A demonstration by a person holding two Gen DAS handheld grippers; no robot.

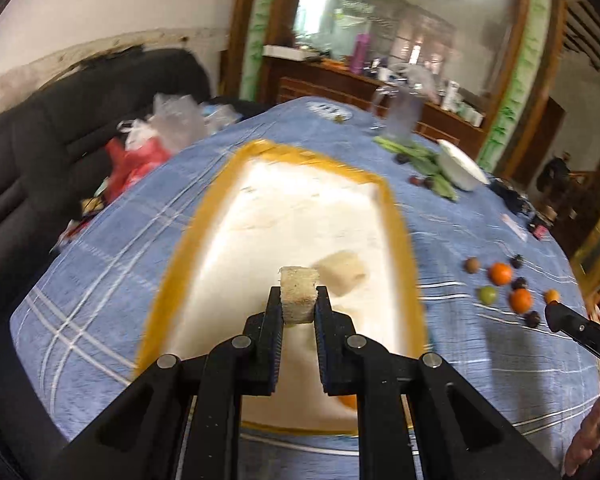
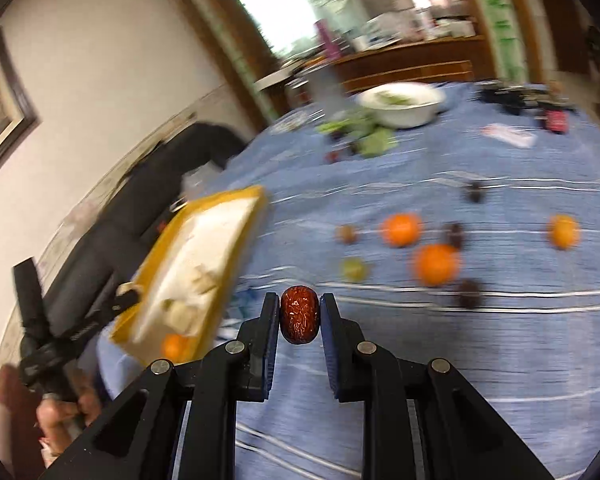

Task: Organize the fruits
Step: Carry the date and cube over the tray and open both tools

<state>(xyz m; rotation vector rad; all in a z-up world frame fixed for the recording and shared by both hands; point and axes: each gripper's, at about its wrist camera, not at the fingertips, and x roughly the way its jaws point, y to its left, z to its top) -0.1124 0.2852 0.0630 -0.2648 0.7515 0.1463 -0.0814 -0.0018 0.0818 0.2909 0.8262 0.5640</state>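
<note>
No legible text, label, brand, number or sign appears in either wrist view; the printed items at the far edge of the table (image 1: 480, 216) are too blurred to read.

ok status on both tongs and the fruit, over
Left tongs shut on pale fibrous cube above yellow-rimmed white tray. Right tongs shut on wrinkled dark red date. Nothing blocking.
</note>
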